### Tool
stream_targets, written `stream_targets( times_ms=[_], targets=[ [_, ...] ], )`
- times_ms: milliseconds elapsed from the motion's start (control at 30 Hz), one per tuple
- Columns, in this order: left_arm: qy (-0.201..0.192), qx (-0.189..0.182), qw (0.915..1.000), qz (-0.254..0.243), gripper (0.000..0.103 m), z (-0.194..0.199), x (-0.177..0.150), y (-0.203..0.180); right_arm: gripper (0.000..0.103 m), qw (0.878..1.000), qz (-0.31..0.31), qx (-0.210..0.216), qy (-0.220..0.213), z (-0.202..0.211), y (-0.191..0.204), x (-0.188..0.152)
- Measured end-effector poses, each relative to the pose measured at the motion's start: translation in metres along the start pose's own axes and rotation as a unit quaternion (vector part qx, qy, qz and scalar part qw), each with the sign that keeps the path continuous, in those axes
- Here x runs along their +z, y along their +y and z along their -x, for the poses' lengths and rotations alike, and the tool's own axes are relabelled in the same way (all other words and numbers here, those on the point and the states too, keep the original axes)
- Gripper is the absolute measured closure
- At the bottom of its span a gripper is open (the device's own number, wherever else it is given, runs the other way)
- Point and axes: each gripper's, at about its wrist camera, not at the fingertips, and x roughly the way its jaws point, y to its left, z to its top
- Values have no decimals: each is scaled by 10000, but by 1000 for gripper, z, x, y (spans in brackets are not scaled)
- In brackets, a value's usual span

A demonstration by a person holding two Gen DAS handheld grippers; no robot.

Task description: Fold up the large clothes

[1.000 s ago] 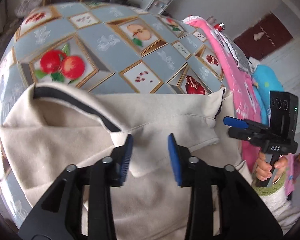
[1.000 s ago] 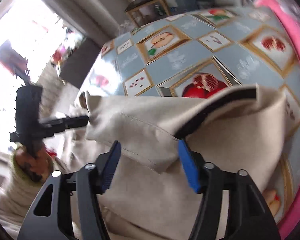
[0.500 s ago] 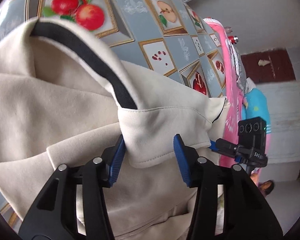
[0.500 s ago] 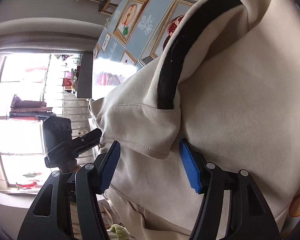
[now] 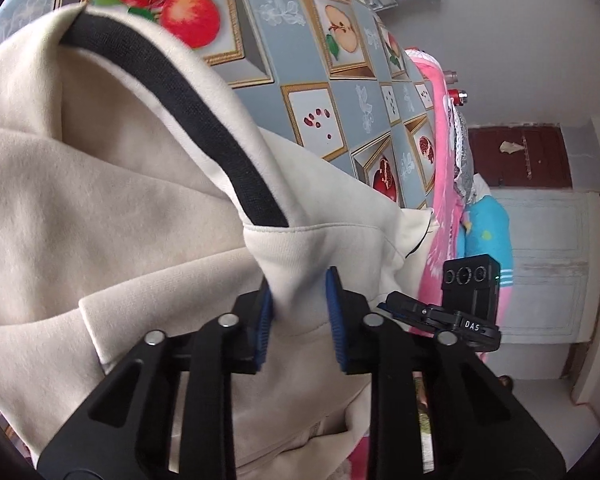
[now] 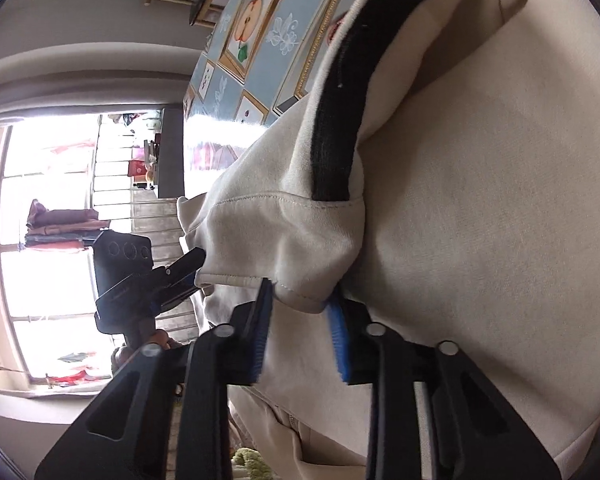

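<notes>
Jaws of our left gripper and right gripper, having just been closing, are pinching the cream garment lying on the table, so we are gripping corners, next needing an even lift.

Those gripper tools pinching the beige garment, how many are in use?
2. The left gripper is shut on one corner of the beige garment; the right gripper is shut on another corner. Both have just been closing.
</notes>
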Motion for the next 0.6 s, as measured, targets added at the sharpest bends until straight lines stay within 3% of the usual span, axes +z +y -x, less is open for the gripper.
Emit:
stream_targets(
  times_ms=[133,233,400,467,600],
  targets=[
    [-161,297,9968,-719,92,8,1,-24,87,9986,423,-192,-242,12,19,4],
    [-374,688,9890,-1256,94,11,10,-44,89,9941,839,-459,-513,23,41,20],
    [-764,1580,9618,-2103,95,-5,34,-68,90,9797,1449,-1113,-826,20,62,55],
    [-787,1936,9482,-2394,95,-18,44,-72,91,9747,1596,-1366,-760,9,64,66],
    [-679,2232,9332,-2731,95,-28,43,-69,91,9649,1907,-1754,-422,-16,61,68]
  ],
)
